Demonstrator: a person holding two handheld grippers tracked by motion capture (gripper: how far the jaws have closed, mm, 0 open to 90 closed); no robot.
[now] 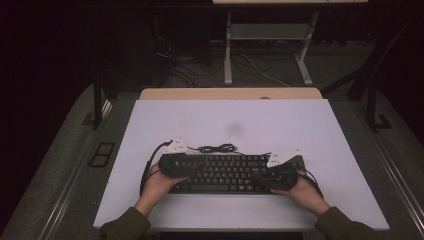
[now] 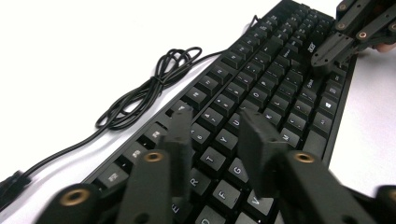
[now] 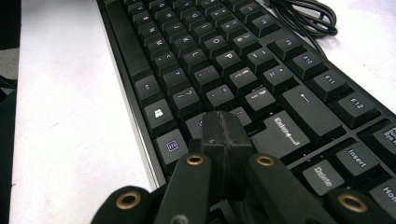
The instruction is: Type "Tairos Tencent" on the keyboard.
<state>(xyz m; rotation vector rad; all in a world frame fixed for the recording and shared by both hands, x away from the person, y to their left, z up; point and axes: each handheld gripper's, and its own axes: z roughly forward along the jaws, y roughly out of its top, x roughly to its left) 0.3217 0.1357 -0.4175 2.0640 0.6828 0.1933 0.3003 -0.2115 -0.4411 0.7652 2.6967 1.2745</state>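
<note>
Keyboard (image 1: 225,172) lies flat at the counter's (image 1: 320,200) near edge: rigid, light, keycaps pop off, so grip the end edges. Left tool (image 2: 219,135) gapes empty over the keys; right tool (image 3: 226,135) pinched closed, probably holding nothing. Cord (image 2: 149,91) loose behind.

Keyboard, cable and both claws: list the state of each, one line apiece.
keyboard: flat on the white table, keys up, a claw over each end.
cable: plugged into the keyboard's back edge, bundled in a loose coil on the table beside it.
left claw: open, jaws apart, over the letter keys.
right claw: shut, jaws pressed together, tip over the keys near Enter.
</note>
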